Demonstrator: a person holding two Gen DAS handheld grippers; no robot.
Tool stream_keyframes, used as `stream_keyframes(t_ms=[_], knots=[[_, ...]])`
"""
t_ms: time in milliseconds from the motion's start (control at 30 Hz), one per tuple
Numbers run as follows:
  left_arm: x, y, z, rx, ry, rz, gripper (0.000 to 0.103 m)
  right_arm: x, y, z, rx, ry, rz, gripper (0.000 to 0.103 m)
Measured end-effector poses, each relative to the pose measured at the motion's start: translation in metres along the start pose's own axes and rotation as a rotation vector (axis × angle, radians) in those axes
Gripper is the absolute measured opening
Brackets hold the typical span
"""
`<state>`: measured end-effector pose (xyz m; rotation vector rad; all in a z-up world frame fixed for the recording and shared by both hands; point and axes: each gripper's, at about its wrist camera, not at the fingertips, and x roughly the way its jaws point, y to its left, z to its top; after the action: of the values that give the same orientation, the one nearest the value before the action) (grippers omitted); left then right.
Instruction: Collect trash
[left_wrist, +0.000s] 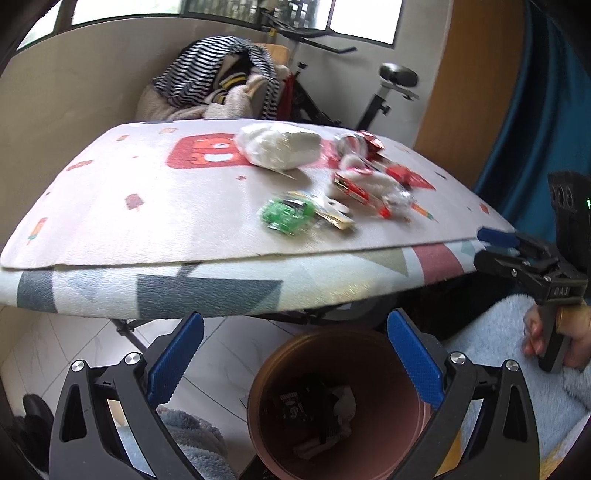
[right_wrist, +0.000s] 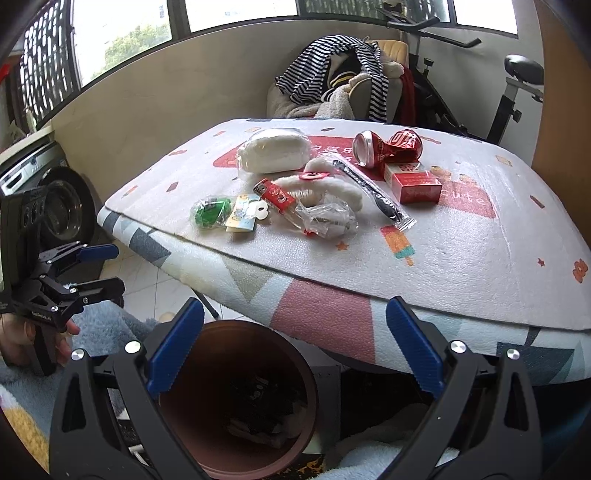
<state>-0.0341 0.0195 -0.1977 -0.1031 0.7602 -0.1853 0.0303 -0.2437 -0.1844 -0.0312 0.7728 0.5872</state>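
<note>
The brown bin (right_wrist: 236, 398) under the table's near edge already held a few discarded items, possibly paper and dark wrappers (its interior was dim). Most trash was uncollected on the table (right_wrist: 461, 266): a crushed red can (right_wrist: 388, 147), red box (right_wrist: 417, 186), white bag (right_wrist: 273, 149), green packet (right_wrist: 210, 214). The left gripper (left_wrist: 295, 358) stood wide open and empty above the bin; the right gripper (right_wrist: 295, 354) was likewise open, holding nothing, the litter well beyond both.
</note>
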Motion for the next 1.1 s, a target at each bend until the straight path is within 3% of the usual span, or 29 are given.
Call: stream_keyframes(t_ms=[267, 500, 600, 667, 800, 1100], knots=[[-0.007, 0.019, 0.003, -0.100, -0.036, 0.017, 0.097, 0.009, 0.003, 0.007, 0.030, -0.004, -0.039, 0.097], [-0.006, 0.021, 0.004, -0.096, -0.030, 0.009, 0.097, 0.014, -0.002, 0.020, 0.043, -0.003, -0.092, 0.097], [-0.002, 0.016, 0.006, -0.082, -0.021, 0.012, 0.097, 0.020, -0.007, 0.031, 0.063, 0.001, -0.077, 0.097], [0.001, 0.014, 0.007, -0.072, -0.016, 0.016, 0.097, 0.027, -0.012, 0.039, 0.082, 0.006, -0.053, 0.089], [0.007, 0.009, 0.009, -0.061, -0.007, 0.016, 0.097, 0.048, -0.019, 0.053, 0.117, 0.017, -0.012, 0.082], [0.018, 0.008, 0.015, -0.061, 0.010, 0.018, 0.097, 0.095, -0.024, 0.072, 0.112, 0.088, -0.033, 0.061]])
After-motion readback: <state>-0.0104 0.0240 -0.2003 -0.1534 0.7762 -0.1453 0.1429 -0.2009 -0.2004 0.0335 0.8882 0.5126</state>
